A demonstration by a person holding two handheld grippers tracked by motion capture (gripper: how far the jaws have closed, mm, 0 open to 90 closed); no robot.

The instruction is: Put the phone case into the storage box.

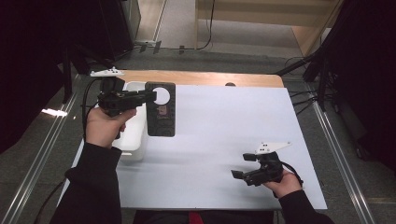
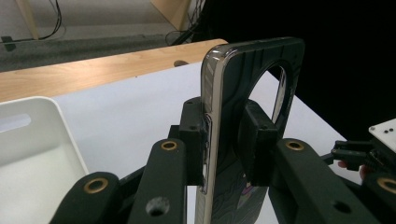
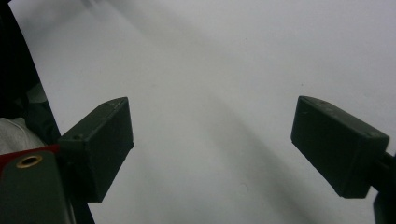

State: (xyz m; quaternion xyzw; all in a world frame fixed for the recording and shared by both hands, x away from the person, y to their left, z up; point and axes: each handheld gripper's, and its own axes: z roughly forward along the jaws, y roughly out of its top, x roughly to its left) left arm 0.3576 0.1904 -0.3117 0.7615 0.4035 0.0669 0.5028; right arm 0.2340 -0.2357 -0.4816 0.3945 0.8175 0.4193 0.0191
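Left gripper (image 1: 150, 96) has the phone case (image 1: 161, 108), and it is a firm pinch: in the left gripper view the two pads press on either face of the case (image 2: 224, 98) close to its shiny edge, just below the big round camera cutout. The case is off the table, held out over the white sheet (image 1: 219, 135) right beside the white tray (image 1: 133, 135) (the tray's wall sits at the gripper's near side in the left gripper view (image 2: 42, 140)).

Now the line that matters. From above, the case's long axis runs away from the person, cutout end far, plain end hanging near. It is clamped at the far end, so most of its length trails free toward the person and the middle of the table.

Right gripper (image 1: 242, 173) waits well apart, low at the near right of the sheet, jaws spread wide with nothing between them, the pads (image 3: 100, 140) over bare white surface.

So the case lies up and to the left of the right gripper, across open sheet. My read: the left hand is the only one placed to move it; any handover would need the free near end brought rightward.
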